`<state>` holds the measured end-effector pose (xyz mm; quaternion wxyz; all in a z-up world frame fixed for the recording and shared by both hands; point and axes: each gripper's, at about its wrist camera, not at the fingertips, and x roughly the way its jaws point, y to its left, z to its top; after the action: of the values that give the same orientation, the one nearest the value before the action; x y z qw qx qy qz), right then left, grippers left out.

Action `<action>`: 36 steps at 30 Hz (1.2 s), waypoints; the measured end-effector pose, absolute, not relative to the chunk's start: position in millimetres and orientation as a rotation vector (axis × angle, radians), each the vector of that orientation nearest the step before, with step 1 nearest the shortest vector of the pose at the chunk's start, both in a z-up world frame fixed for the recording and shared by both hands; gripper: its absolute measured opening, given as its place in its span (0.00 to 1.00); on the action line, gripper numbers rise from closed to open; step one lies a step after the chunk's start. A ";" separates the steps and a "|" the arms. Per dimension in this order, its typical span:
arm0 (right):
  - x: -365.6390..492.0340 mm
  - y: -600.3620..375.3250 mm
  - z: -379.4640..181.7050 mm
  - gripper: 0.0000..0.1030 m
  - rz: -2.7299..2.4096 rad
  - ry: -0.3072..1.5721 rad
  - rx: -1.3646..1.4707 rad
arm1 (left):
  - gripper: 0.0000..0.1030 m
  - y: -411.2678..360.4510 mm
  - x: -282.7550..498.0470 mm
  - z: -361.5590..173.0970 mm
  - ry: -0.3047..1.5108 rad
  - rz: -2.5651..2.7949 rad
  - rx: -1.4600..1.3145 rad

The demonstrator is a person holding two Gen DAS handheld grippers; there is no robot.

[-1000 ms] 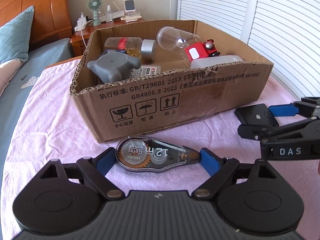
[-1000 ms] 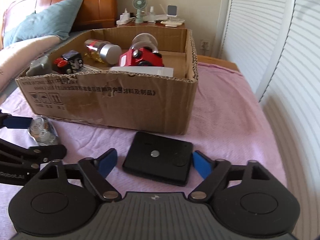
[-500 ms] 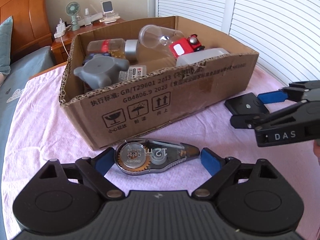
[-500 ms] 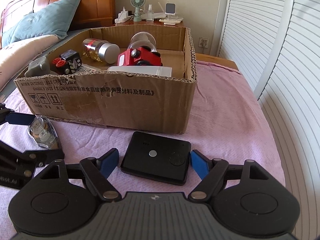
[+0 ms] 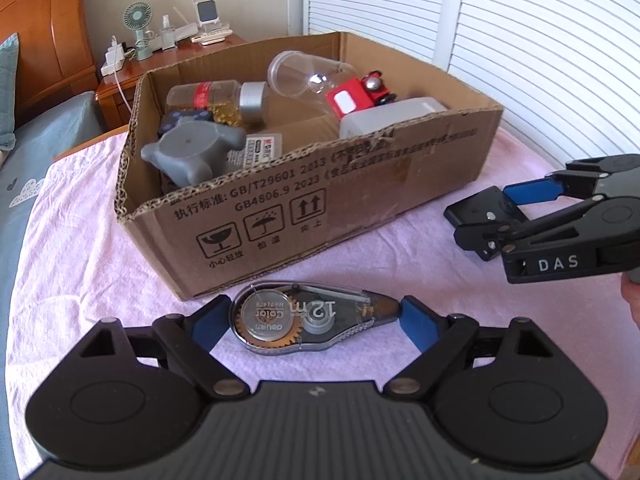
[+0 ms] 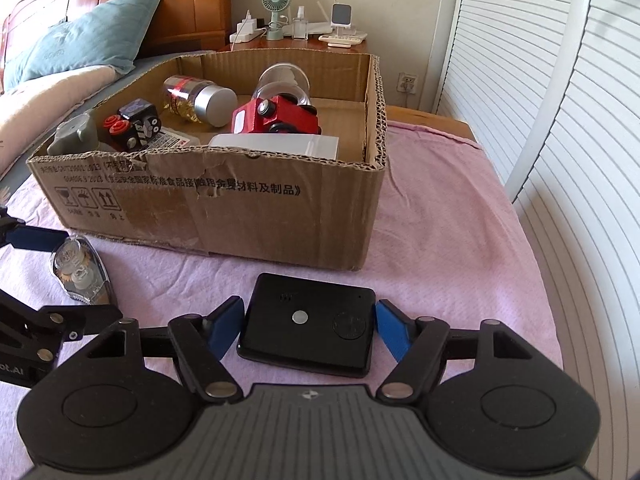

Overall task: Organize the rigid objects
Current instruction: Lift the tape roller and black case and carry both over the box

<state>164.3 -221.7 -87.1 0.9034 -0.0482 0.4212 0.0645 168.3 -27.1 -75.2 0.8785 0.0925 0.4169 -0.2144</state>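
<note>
**Two grippers closing in front of the box**

A pink cloth [image 6: 440, 208] covers the bed, with the cardboard box [image 5: 360, 188] at 12 o'clock. The left gripper [image 5: 312, 322] straddles the correction tape dispenser [image 5: 304, 318], jaws closing, pads just beside its ends. The right gripper [image 6: 306, 326] straddles the flat black device [image 6: 308, 326], jaws closing, pads near its sides; contact unclear.
</note>
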 end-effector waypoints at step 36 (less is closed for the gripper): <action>219.6 -235.8 6.0 0.74 0.243 0.730 -0.108 | 0.99 -39.1 224.8 6.6 0.584 -0.255 0.136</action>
<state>219.6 -235.8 6.0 0.9255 -0.0528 0.3559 0.1186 224.8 -39.1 6.6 0.9475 0.0667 0.2866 -0.1254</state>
